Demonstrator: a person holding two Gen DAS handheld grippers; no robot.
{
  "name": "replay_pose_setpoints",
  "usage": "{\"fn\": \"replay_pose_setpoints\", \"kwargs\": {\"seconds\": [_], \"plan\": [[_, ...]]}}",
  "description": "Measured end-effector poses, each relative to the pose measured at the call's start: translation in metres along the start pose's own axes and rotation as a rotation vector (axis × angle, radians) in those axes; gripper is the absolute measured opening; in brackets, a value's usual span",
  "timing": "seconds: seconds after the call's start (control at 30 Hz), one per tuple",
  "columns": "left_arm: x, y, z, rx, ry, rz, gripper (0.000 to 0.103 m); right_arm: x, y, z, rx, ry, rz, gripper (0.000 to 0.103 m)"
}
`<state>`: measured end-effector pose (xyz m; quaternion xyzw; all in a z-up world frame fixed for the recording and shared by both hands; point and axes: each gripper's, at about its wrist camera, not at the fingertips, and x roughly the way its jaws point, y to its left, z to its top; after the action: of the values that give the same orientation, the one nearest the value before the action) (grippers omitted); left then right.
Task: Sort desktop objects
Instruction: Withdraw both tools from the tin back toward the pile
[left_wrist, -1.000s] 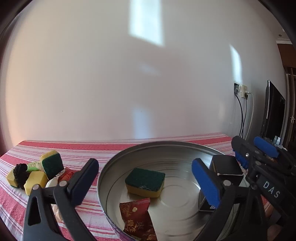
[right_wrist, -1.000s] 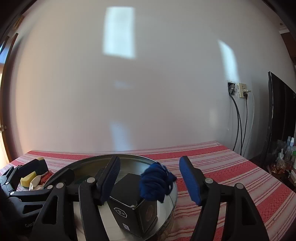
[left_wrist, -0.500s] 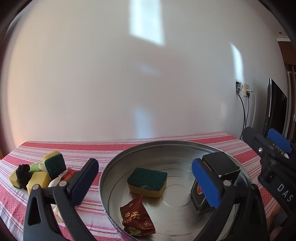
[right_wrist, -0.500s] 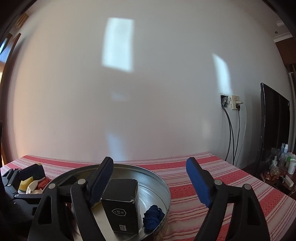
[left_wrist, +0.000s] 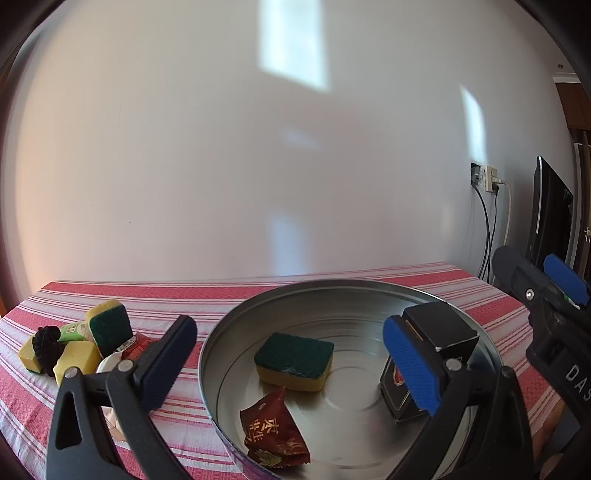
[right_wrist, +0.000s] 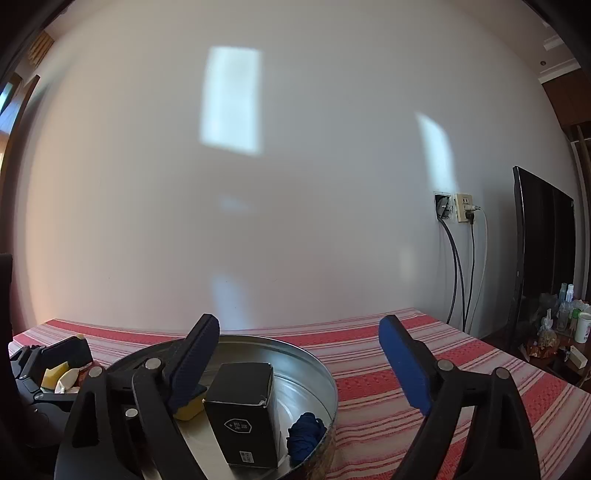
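Right gripper (right_wrist: 299, 373) jaws are opening, nothing between them, above the round metal tray (right_wrist: 325, 373) holding a blue yarn ball (right_wrist: 304, 435); the left gripper (left_wrist: 291, 365) is held open.

Round metal tin (left_wrist: 369, 295) holds sponge (left_wrist: 293, 360), red sachet (left_wrist: 275, 430), black box (left_wrist: 439, 332); left claw (left_wrist: 288, 363) open.

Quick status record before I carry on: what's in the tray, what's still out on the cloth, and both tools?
tray: sponge, red packet, black box, blue scrunchie
cloth: pile of sponges, black scrunchie, small packets
left tool: open, empty, over tray
right tool: jaws opening, nothing between them
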<state>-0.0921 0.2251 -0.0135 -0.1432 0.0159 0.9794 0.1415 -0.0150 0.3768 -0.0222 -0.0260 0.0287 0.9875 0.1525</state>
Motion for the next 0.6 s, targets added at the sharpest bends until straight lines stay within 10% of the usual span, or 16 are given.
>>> {"fn": "replay_pose_setpoints", "kwargs": {"seconds": [0.6], "plan": [[-0.012,0.001,-0.001,-0.007,-0.007,-0.036,0.102,-0.008,0.000,0.000,0.006,-0.037,-0.030,0.092]]}}
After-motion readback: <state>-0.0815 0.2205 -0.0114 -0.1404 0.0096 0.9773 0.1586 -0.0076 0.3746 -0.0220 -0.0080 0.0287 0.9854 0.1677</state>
